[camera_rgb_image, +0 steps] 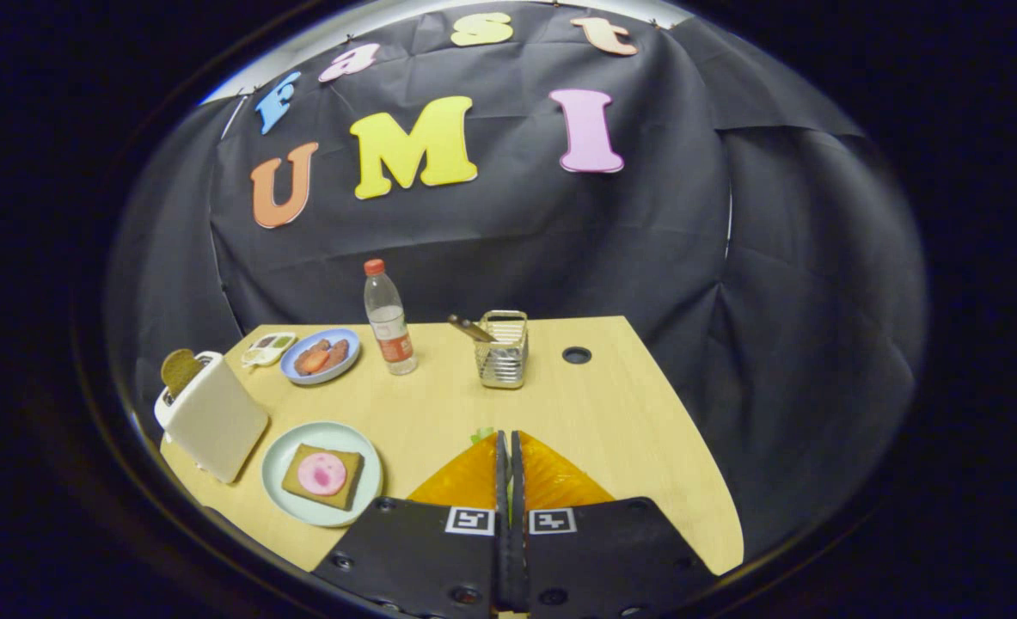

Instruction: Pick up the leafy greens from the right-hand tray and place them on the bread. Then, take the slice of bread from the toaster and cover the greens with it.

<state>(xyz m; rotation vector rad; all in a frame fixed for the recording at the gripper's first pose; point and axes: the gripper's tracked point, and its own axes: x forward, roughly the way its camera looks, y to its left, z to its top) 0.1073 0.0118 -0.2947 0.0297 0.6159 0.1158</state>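
Observation:
My gripper (508, 435) is held above the wooden table (611, 413), its fingers pressed together. A small bit of the leafy greens (482, 435) sticks out at the fingertips, pinched between them; the rest of the leaf is hidden. To the left of the fingers, a pale green plate (280, 460) holds a square slice of bread (302, 490) topped with a round pink slice of ham (322, 473). Further left stands a white toaster (214, 421) with a brown slice of bread (180, 370) poking up from its slot.
Beyond the fingers stand a metal wire basket (504, 352) with a utensil in it and a plastic water bottle (388, 320). A blue plate (295, 371) with reddish food and a small white tray (269, 347) lie behind the toaster. A cable hole (576, 354) sits at the far right.

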